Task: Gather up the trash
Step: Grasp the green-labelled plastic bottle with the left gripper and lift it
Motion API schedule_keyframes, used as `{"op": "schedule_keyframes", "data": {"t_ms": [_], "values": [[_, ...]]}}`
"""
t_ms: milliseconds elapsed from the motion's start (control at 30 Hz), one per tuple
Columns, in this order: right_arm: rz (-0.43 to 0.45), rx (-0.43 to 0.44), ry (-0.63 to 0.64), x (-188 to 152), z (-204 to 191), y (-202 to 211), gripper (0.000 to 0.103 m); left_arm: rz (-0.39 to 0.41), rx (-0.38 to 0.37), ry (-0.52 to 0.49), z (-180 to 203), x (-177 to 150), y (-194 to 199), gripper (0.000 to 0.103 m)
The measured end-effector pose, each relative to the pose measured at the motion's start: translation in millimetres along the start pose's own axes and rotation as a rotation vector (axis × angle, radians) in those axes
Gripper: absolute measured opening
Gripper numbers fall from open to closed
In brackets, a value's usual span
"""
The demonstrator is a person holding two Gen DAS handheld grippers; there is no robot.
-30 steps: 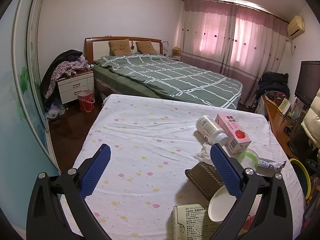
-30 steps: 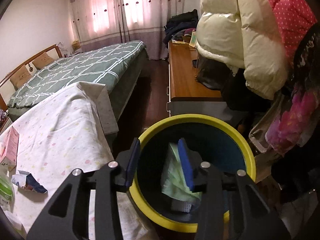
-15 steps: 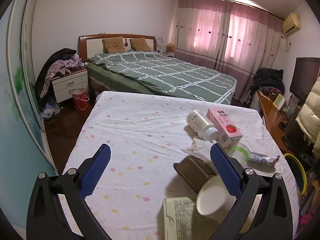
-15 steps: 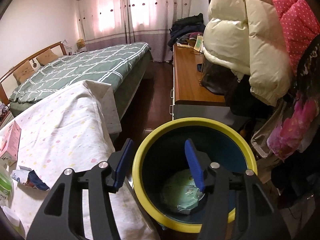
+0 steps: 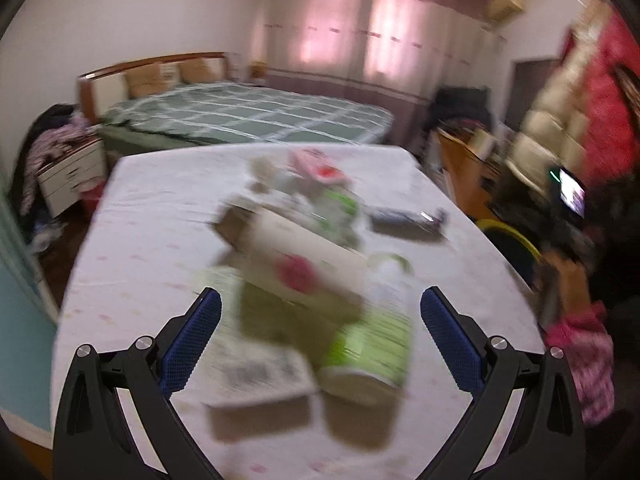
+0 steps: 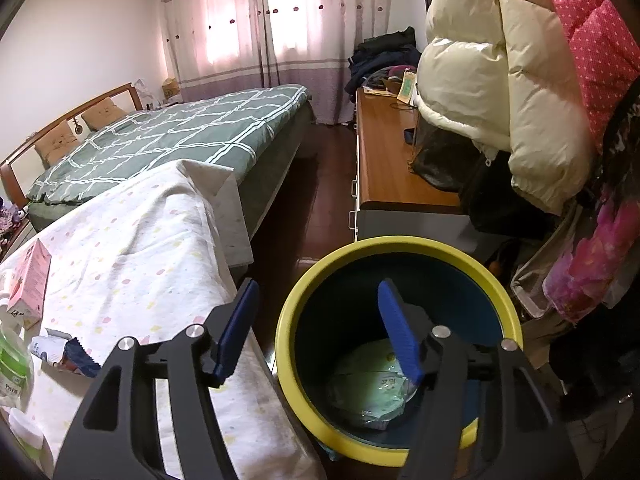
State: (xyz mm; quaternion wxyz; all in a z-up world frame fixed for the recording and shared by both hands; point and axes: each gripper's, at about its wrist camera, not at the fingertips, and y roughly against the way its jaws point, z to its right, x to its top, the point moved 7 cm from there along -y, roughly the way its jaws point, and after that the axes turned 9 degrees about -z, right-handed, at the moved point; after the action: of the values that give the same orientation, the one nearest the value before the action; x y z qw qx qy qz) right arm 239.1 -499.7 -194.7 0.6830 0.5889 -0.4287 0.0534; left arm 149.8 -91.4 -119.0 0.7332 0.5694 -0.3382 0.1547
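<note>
The yellow-rimmed bin stands on the floor beside the bed; a green wrapper lies at its bottom. My right gripper is open and empty above the bin's near rim. The left wrist view is blurred. My left gripper is open and empty over the bed, above a heap of trash: a green-labelled cup, a cardboard tube, a paper box. A pink carton and a snack wrapper also lie on the bed.
The dotted bedsheet covers the near bed; a green-quilted bed lies beyond. A wooden desk with coats piled on it stands behind the bin. The bin's rim also shows in the left wrist view.
My right gripper opened and the green wrapper dropped to the bin's bottom. My left gripper swung fast to the right and closer to the heap of trash.
</note>
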Motion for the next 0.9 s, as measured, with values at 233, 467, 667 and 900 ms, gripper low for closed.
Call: {"op": "schedule_keyframes", "data": {"t_ms": [233,467,667,900], "values": [[-0.002,0.016,0.0,-0.1,-0.9,0.1,0.061,-0.038,-0.027,-0.106,37.3,-16.7,-17.4,0.096],[-0.008,0.028,0.002,0.2,-1.5,-1.4,0.061,-0.103,-0.031,-0.13,38.4,-23.3,-41.8,0.079],[-0.01,0.037,0.002,-0.4,-2.4,-1.8,0.062,-0.147,-0.061,-0.156,46.8,-30.2,-55.1,0.063],[-0.011,0.041,0.001,-0.4,-2.2,-2.2,0.064,-0.205,-0.047,-0.116,40.8,-33.7,-69.9,0.052]]}}
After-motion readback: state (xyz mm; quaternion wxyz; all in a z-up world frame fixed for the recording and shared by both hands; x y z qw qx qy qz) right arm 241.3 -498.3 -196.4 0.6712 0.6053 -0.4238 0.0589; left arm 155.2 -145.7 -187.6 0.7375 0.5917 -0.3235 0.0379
